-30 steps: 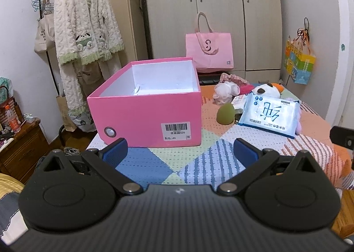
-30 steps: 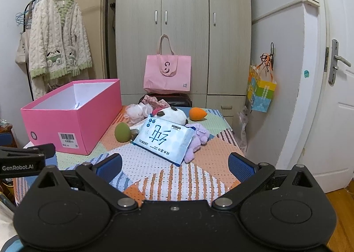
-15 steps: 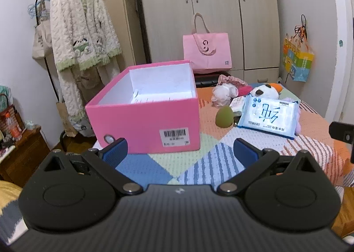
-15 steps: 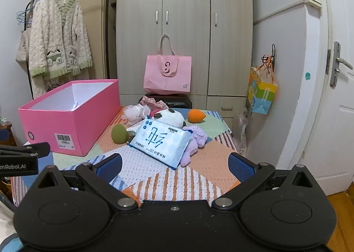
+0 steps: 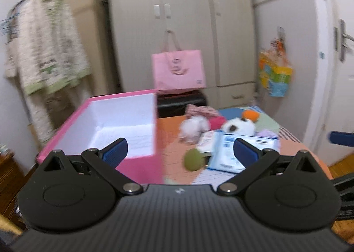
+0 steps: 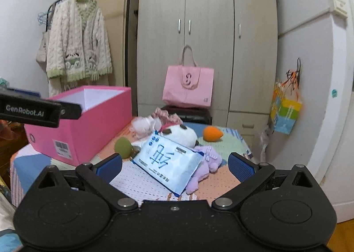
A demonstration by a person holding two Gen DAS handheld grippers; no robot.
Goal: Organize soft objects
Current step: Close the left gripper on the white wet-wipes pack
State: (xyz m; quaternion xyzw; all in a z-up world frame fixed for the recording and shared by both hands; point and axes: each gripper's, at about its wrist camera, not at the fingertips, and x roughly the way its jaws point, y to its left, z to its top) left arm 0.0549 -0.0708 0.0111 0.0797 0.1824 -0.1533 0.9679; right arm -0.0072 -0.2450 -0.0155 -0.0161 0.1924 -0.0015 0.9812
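Note:
An open pink box with a white inside stands at the table's left; it also shows in the left wrist view. Right of it lie a green sponge, a blue tissue pack, a white panda plush, an orange sponge, a purple plush and a white fluffy toy. My left gripper is open and empty, raised above the box's near right corner. My right gripper is open and empty, in front of the tissue pack.
A pink tote bag stands on a black case before the wardrobe. A knitted cardigan hangs on a rack at left. A colourful bag hangs on the right wall. The table has a patchwork cloth.
My left gripper has risen and swung right, now looking down into the box; its view is blurred by motion. My right gripper has moved closer to the tissue pack.

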